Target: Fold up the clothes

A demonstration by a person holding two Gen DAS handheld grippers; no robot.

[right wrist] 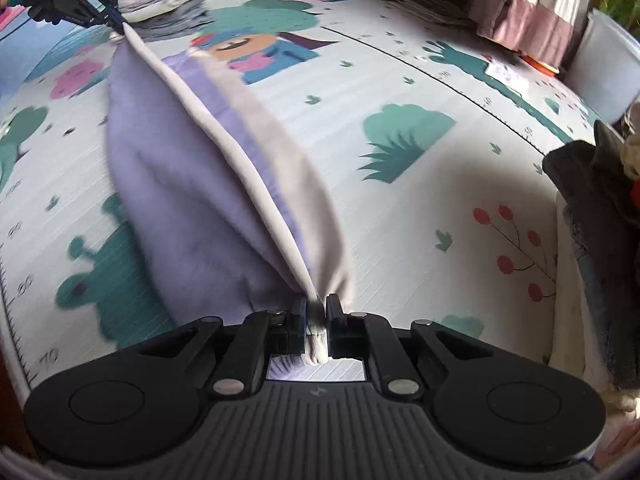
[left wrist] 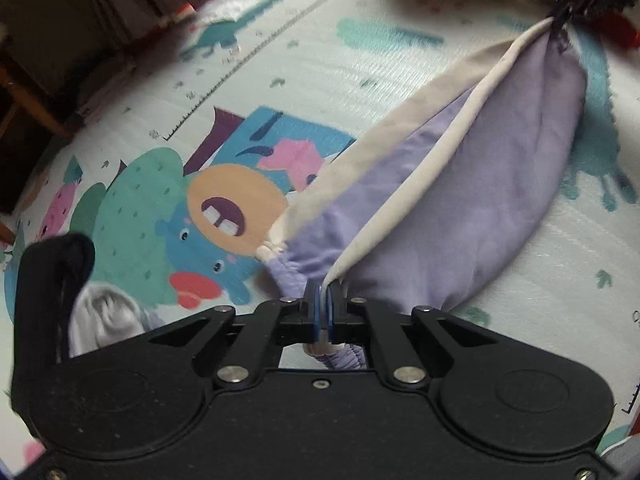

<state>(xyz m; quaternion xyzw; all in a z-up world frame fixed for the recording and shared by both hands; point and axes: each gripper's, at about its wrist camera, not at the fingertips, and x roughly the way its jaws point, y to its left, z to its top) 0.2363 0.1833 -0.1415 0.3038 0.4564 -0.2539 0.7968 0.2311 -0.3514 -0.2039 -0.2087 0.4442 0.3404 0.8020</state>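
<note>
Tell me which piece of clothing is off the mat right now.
The purple garment with the cream trim, stretched between both grippers. The folded stack and the dark pile are not held.

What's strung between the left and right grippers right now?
Only the purple garment, pulled taut and sagging over the play mat from the right gripper to the left gripper. Both wrist views show it.

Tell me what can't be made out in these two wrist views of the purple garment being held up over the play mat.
- Purple garment: which kind it is; it hangs bunched between the left hand-held gripper and right hand-held gripper, motion-blurred in both views.
- Folded stack: what the items are; small and far in the right wrist view.
- Dark pile: cut off by the right edge.
- The person: outside both views.
</note>
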